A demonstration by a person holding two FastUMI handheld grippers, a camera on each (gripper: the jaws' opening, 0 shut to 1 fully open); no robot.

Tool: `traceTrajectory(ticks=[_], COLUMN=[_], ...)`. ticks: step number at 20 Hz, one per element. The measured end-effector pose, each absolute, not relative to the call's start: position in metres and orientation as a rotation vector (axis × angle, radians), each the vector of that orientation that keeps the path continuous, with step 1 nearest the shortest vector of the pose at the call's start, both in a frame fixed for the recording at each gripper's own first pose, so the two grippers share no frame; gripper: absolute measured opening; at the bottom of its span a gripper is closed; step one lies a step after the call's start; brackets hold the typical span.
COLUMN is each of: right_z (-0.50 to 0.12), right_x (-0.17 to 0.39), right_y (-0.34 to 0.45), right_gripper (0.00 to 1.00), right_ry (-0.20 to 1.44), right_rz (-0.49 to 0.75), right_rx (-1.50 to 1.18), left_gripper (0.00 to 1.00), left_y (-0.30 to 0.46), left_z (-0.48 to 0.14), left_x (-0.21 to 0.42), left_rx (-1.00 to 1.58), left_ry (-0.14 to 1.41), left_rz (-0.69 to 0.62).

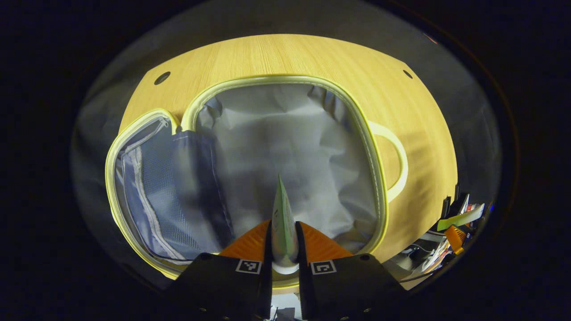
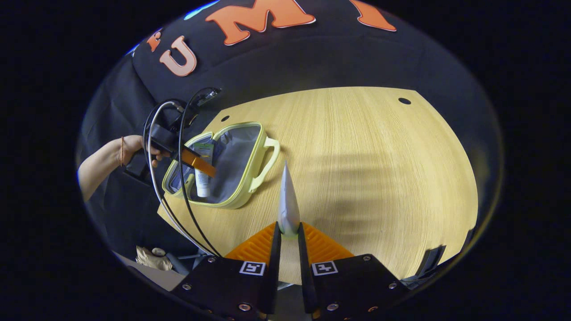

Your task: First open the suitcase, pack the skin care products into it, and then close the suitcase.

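I judge the task roughly half done. The suitcase (image 2: 223,167) lies open on the table (image 2: 379,169), its lid folded out flat, so the opening step is finished; packing is under way and closing is still ahead.

In the left gripper view, the left gripper (image 1: 284,243) hangs over the open case, pointing down toward its grey lining (image 1: 285,142), both fingers pressed on a pale green tube (image 1: 282,218) that sticks out toward twelve o'clock. The mesh pocket (image 1: 147,196) of the lid sits at nine o'clock, the carry handle (image 1: 397,165) at three. In the right gripper view I see that same gripper at nine o'clock, held by a hand (image 2: 134,149), with the tube hanging over the case interior; I cannot tell if it touches the lining.

The right gripper (image 2: 288,232) waits well apart from the case, over bare table, fingers clamped on a second tube (image 2: 287,200), silvery-white, pointing to twelve. Both tubes still need releasing inside.
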State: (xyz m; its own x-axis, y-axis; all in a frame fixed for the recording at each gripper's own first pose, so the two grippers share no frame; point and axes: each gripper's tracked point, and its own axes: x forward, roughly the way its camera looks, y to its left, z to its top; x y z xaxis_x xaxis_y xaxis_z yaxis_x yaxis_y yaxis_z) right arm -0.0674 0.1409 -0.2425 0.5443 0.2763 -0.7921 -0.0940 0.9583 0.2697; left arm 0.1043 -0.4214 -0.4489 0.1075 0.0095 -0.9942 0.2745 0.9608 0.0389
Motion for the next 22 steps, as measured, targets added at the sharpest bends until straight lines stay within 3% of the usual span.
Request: traceTrajectory(ticks=[3,6,7,8,15,22], right_z=[-0.242,-0.239,-0.238,-0.236,-0.214,-0.212], right_x=[-0.071,-0.070,-0.069,-0.067,-0.037,0.015], right_y=[0.137,0.140,0.141,0.143,0.189,0.275], right_gripper=[0.24,0.24,0.19,0.24,0.24,0.24], right_ry=[0.982,0.981,0.977,0.977,0.993,1.053], right_rz=[0.192,0.181,0.178,0.179,0.291,0.461], right_rx=[0.205,0.234,0.241,0.242,0.202,0.113], left_gripper=[0.31,1.00,0.98,0.98,0.98,0.98], left_y=[-0.426,-0.426,-0.426,-0.426,-0.410,-0.316], left_z=[-0.454,-0.441,-0.437,-0.432,-0.370,-0.313], left_x=[0.104,0.111,0.112,0.112,0.078,0.035], left_rx=[0.223,0.254,0.257,0.253,0.041,-0.040], left_ry=[1.465,1.416,1.395,1.374,1.190,1.032], left_rz=[-0.229,-0.252,-0.260,-0.262,-0.291,-0.168])
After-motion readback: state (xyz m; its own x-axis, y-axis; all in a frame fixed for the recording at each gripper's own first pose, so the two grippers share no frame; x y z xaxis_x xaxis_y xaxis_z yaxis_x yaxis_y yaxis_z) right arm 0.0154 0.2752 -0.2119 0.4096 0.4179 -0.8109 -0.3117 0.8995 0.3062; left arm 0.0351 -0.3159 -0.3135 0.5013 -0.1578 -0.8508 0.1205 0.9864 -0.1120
